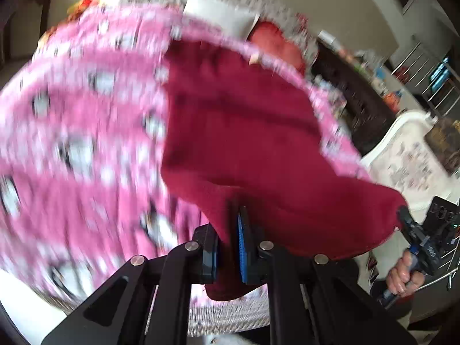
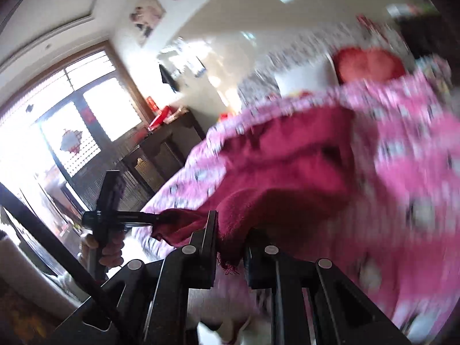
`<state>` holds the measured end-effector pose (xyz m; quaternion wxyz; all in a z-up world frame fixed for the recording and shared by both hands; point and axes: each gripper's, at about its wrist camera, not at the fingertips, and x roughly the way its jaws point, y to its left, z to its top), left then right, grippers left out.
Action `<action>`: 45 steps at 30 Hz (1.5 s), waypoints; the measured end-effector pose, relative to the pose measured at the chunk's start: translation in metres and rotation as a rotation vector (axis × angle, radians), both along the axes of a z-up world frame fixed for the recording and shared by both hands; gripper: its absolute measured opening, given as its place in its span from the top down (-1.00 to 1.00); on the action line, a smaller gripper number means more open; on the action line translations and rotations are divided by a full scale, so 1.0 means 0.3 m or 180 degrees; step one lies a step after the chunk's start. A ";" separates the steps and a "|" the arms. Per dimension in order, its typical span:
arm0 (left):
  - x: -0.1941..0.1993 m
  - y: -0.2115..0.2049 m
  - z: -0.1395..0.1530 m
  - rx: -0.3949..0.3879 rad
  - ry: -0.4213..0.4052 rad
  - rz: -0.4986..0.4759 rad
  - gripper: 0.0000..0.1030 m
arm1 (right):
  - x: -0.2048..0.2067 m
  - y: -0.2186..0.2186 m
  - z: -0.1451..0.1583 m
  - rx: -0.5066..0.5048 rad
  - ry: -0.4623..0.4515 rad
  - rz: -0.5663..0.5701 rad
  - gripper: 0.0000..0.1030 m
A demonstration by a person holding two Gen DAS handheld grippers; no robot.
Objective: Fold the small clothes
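Left wrist view. We find the left hand-held gripper (image 1: pixel 228 247) at the lower centre of the frame, clenched on the near corner of one dark red garment (image 1: pixel 244 132); the fabric passes between the jaws and a tail hangs below them. From there the garment spreads up and to the right, its long axis running from this grip toward the lower right of the frame. There the right hand-held gripper (image 1: pixel 404 215) grasps the opposite corner, with the person's hand (image 1: pixel 402 276) on its handle. The garment hangs above a pink patterned blanket (image 1: pixel 80 120) that fills the left half of the frame; the picture is blurred, so we cannot tell whether its far edge touches the blanket.

Right wrist view. The right hand-held gripper (image 2: pixel 230 238) sits at the lower centre, clamped on a corner of the same dark red garment (image 2: pixel 287 166), frayed threads hanging below the jaws. The left hand-held gripper (image 2: pixel 156 218) appears at centre left, pinching the other corner, a hand (image 2: pixel 106 250) on its grip.

Count: one garment held, two hand-held grippers, one blanket, one lighter red item (image 2: pixel 371 63) lying beyond the blanket at upper right.

Judgement: the held edge lies between both grippers, equally near each; the fold turns on carrying it toward the far edge.
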<state>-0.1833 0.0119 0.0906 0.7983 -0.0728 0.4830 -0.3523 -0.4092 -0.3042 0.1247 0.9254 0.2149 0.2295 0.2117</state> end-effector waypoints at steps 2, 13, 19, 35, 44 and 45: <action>0.064 -0.008 0.089 -0.0073 -0.0107 -0.0004 0.80 | 0.086 -0.012 0.070 -0.0069 -0.0118 -0.0054 0.70; 0.712 -0.258 0.184 0.0090 -0.0092 0.0394 0.80 | 0.794 -0.110 0.186 -0.0442 -0.0001 -0.0452 0.71; 1.020 -0.437 0.001 0.0299 0.0294 0.0458 0.72 | 1.174 -0.226 0.009 -0.0456 0.0526 -0.0912 0.59; 0.941 -0.405 0.060 0.0508 -0.0284 0.0469 -0.57 | 1.109 -0.082 0.034 -0.1335 0.0496 -0.0700 -0.33; 1.086 -0.459 -0.177 0.0846 0.0218 0.0608 -0.58 | 1.279 -0.384 -0.137 -0.1319 0.1239 -0.1551 0.13; 1.079 -0.441 -0.162 0.0809 0.0183 0.0643 -0.58 | 1.236 -0.403 -0.114 -0.1190 0.1147 -0.1497 0.09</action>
